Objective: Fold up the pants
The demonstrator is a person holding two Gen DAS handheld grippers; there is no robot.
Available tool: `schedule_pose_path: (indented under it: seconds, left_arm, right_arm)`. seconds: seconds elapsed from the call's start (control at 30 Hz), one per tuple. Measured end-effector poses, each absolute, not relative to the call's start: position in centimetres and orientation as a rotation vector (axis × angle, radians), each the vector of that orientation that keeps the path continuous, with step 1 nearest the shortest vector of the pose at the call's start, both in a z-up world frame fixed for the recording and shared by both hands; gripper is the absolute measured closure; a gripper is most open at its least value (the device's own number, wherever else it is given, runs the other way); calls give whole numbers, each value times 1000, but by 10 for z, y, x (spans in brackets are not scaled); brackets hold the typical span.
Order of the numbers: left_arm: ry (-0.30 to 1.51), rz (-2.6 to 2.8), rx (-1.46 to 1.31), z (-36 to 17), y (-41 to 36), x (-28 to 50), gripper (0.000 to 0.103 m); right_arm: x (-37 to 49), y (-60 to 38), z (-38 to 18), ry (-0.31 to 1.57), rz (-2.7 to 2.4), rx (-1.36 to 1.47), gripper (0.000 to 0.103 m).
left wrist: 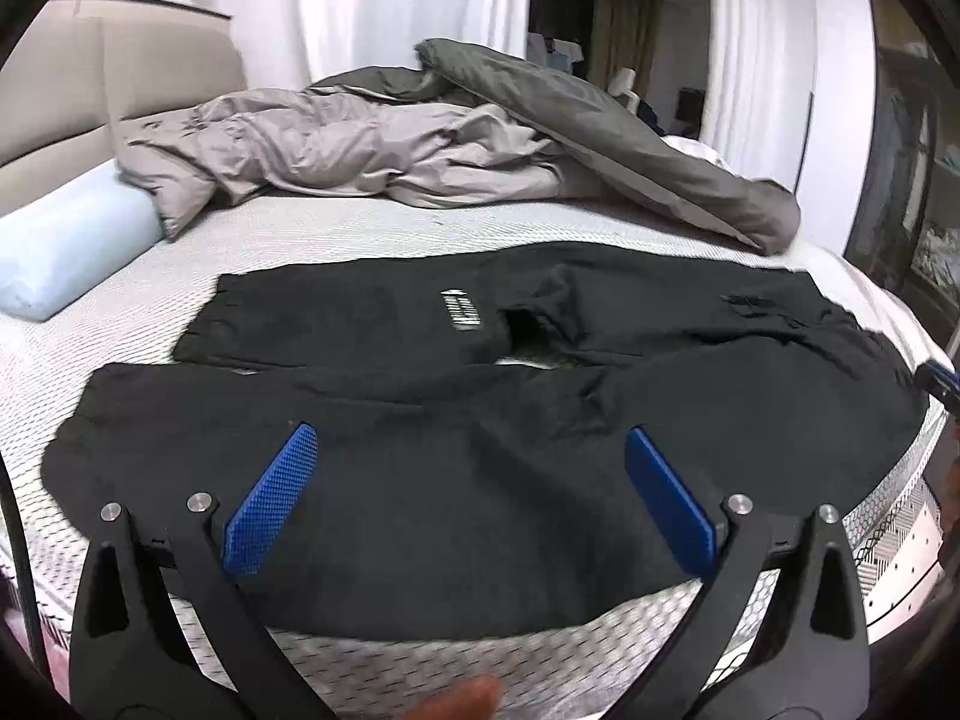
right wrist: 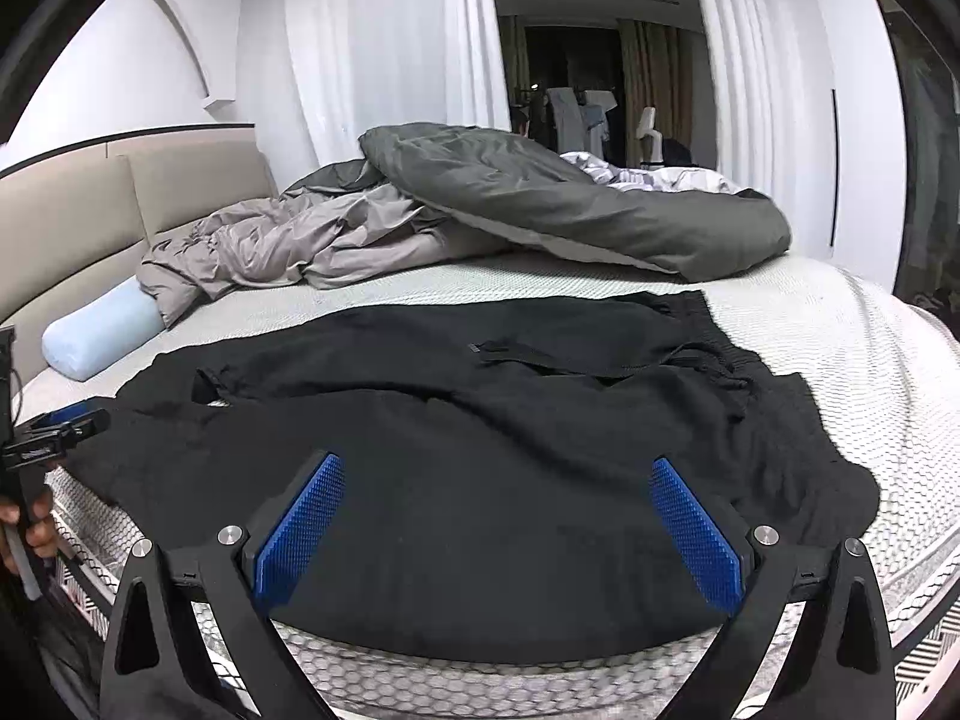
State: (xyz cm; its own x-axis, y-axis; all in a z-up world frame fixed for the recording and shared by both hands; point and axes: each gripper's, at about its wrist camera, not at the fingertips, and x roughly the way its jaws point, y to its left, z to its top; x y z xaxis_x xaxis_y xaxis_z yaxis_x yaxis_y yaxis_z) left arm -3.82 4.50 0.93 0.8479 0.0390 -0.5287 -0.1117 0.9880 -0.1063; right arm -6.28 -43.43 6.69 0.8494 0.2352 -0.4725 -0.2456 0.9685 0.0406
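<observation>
The black fabric pants [left wrist: 480, 420] lie spread across the white honeycomb-textured mattress [left wrist: 150, 312], filling the middle and lower part of both views. In the left wrist view the two legs run toward the left of the frame, one above the other, with a thin gap of mattress showing between them near the centre; the upper leg carries a small white printed label [left wrist: 462, 311]. The waist end bunches at the right of that frame. In the right wrist view the same garment [right wrist: 480, 450] stretches from the left edge to the lower right, with wrinkles and a dark zip or pocket seam in the upper middle.

The left gripper [left wrist: 474, 498] hangs low in its frame over the nearer leg, its blue textured pads [left wrist: 270, 498] spread wide with nothing between them. The right gripper [right wrist: 501, 531] sits likewise at the bottom of its frame above the cloth, blue pads [right wrist: 300, 531] set wide apart and holding nothing. The left gripper also appears at the left edge of the right wrist view [right wrist: 54, 432], with a hand below it.

Beyond the pants, a crumpled grey duvet [left wrist: 372, 150] lies heaped in the upper middle, a light blue bolster pillow [left wrist: 66, 246] rests at the left, a beige padded headboard [left wrist: 60, 90] stands behind it, and white curtains [right wrist: 372, 48] hang at the top.
</observation>
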Motion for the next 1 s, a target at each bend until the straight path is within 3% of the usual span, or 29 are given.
schedule_pose_path:
  seconds: [0.4,0.53,0.77,0.8,0.9,0.93,0.97,1.0]
  left_arm:
    - [607,315,-486,-4,205,-106,2]
    - [681,228,-633,-25,243,-116,21]
    - [688,168,-708,-37,263,-109,26]
    - [692,180,-705,-35,260,-100,29]
    - [683,273,-684,-33,264,-81,54]
    - [671,302,-680,-32,264,-77,78]
    - [650,325,-666,-30,267,-76,93]
    - [636,337,-659,-24,260,-62,96]
  right_arm:
    - [-46,-501,66,541,135,146,0]
    - [-45,-511,65,547,107,165,0]
    - [-46,-509,66,539,120,171,0]
    - [-46,-509,67,539,123,170,0]
    - [-45,-512,66,547,124,182,0]
    - [-44,-515,65,549,118,187,0]
    - [-44,-520,65,552,104,193,0]
    - [-45,-528,65,553,80,201,0]
